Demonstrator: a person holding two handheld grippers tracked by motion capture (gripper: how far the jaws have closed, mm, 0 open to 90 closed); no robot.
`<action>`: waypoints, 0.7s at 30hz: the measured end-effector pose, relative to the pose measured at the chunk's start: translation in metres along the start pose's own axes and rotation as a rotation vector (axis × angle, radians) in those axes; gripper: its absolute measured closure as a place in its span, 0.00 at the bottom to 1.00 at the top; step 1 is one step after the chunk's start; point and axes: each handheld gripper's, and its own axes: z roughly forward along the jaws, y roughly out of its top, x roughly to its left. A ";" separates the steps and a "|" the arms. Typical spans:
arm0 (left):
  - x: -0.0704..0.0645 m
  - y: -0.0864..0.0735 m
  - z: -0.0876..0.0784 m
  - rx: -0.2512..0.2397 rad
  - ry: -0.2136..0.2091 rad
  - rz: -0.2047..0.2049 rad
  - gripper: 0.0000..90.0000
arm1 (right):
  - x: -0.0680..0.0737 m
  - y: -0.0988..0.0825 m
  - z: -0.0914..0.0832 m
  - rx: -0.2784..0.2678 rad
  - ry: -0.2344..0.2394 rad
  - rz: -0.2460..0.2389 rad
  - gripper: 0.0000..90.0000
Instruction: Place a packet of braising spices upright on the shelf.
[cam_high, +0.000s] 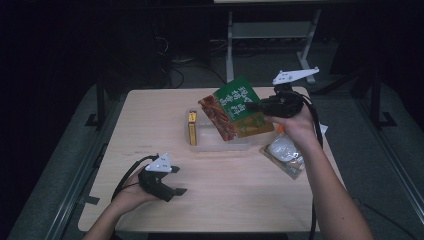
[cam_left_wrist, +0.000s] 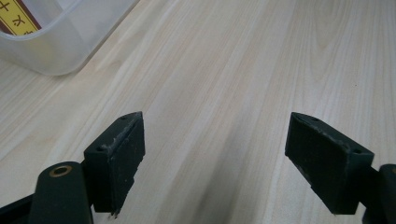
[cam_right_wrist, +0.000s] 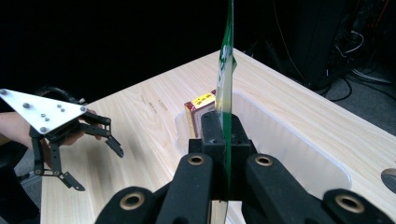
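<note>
- High view: we see the right gripper (cam_high: 250, 106) held above the far right part of the pale wooden table (cam_high: 150, 115), its jaws clamped tight on the right edge of a flat green and red-brown food packet with printed characters (cam_high: 235, 112)
- The packet hangs tilted in the air over the clear plastic rectangular tub (cam_high: 220, 142) that sits near the middle of the table; we cannot tell whether its lower corner touches the tub
- Inside the tub, against its left wall, stands a small yellow and red box (cam_high: 192, 128), on edge
- Just right of the tub, under our right forearm, lies a clear bag with a white round thing inside (cam_high: 285, 152), flat on the table
- The left gripper (cam_high: 176, 180) rests low at the near left of the table, well apart from the tub, its jaws spread wide with nothing between them
- Right gripper view: we look along the packet (cam_right_wrist: 226, 88) edge-on, a thin green sheet pinched between the two black pads, with the tub (cam_right_wrist: 289, 140) and the box (cam_right_wrist: 198, 109) beyond it, and the left gripper (cam_right_wrist: 95, 156) farther off at the left
- Left gripper view: the jaws stand far apart over bare wood (cam_left_wrist: 224, 93), and a corner of the tub (cam_left_wrist: 70, 46) shows at the upper left
</note>
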 end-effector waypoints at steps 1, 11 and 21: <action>0.000 0.000 0.000 0.001 -0.001 0.001 0.22 | -0.001 0.001 0.002 0.005 -0.005 0.002 1.00; -0.001 0.001 0.000 0.010 -0.006 0.013 0.22 | -0.007 0.003 0.020 0.046 -0.032 0.025 1.00; -0.002 0.001 -0.001 0.009 -0.010 0.017 0.22 | -0.012 0.005 0.035 0.084 -0.071 0.048 1.00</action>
